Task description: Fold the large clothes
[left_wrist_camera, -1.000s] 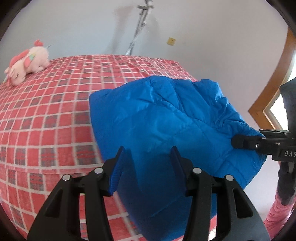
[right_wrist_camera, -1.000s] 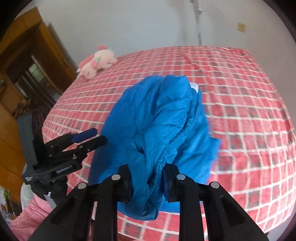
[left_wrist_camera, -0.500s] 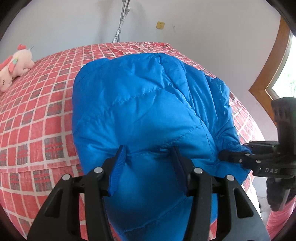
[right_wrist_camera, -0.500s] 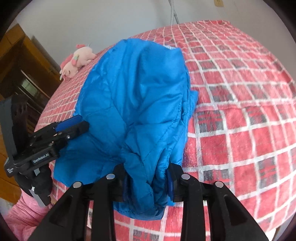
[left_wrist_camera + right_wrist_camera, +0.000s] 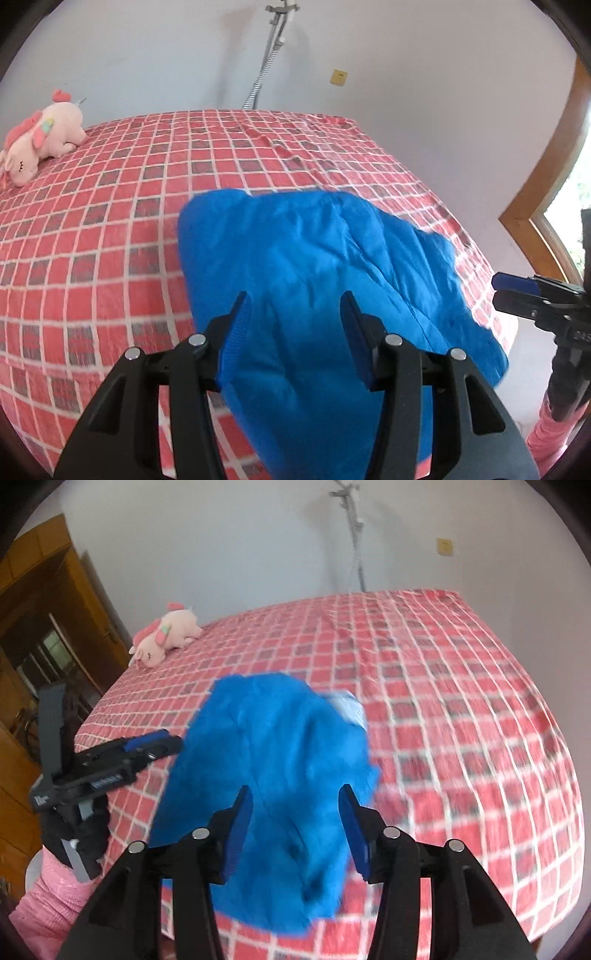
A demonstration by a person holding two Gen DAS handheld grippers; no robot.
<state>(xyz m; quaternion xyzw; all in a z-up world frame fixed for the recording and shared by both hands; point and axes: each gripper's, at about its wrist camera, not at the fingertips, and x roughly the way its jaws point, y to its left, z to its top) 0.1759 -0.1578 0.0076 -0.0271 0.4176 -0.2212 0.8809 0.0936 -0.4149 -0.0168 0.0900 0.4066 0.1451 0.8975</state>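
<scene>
A blue quilted jacket (image 5: 314, 266) lies folded in a heap on the near edge of the bed, also blurred in the right wrist view (image 5: 273, 760). My left gripper (image 5: 295, 306) is open above the jacket's near part, holding nothing. My right gripper (image 5: 295, 801) is open above the jacket's near edge, empty. The right gripper also shows at the right of the left wrist view (image 5: 517, 291), and the left gripper at the left of the right wrist view (image 5: 155, 742), both beside the jacket.
The bed has a red checked sheet (image 5: 110, 229). A pink plush toy (image 5: 40, 136) lies at its far left corner. A metal pole (image 5: 266, 59) stands against the white wall. A wooden window frame (image 5: 546, 177) is right; a wooden cabinet (image 5: 44, 627) left.
My right gripper let go of the jacket and opened. Both grippers drew back, and the jacket dropped onto the bed. The left gripper stayed open.
</scene>
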